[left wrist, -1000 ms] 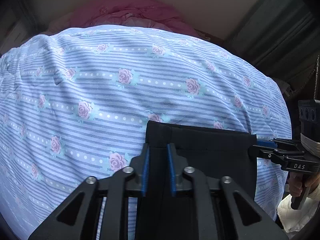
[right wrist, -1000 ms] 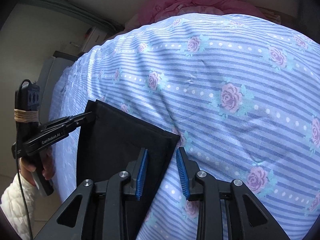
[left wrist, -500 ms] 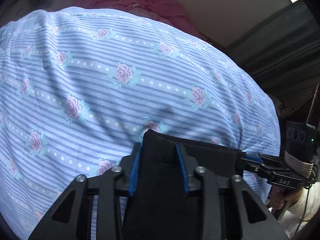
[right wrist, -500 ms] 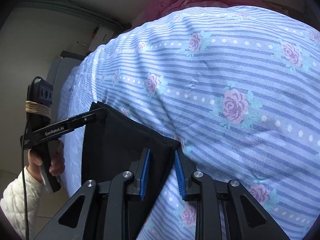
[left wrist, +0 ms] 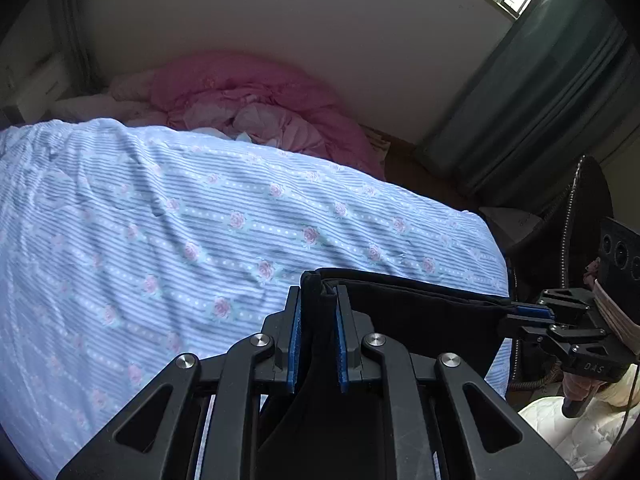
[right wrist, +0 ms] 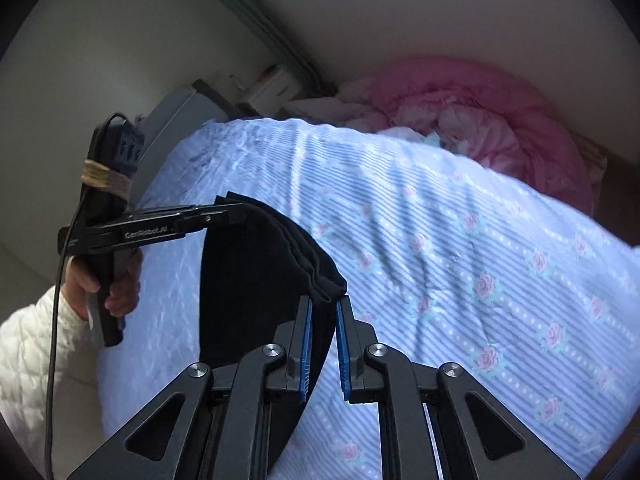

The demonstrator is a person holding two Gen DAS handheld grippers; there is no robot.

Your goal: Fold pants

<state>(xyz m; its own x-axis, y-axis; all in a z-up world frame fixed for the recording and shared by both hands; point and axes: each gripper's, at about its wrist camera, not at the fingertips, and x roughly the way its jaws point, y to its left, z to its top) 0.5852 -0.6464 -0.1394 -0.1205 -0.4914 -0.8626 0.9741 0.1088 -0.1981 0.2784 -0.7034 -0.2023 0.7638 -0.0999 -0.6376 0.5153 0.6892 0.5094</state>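
Change: both grippers have risen since the earlier frames, and the black pants point(left wrist: 420, 312) are now lifted off the bed sheet point(left wrist: 160, 240).
Left gripper point(left wrist: 318, 336): narrow, its blue pads clamp one corner of the pants.
Right gripper point(right wrist: 322, 344): narrow, it pinches the other corner.
Pants: they hang stretched between the two grippers, above the near edge of the sheet.
Background: pink blanket point(right wrist: 480, 116) lies at the far end of the bed.
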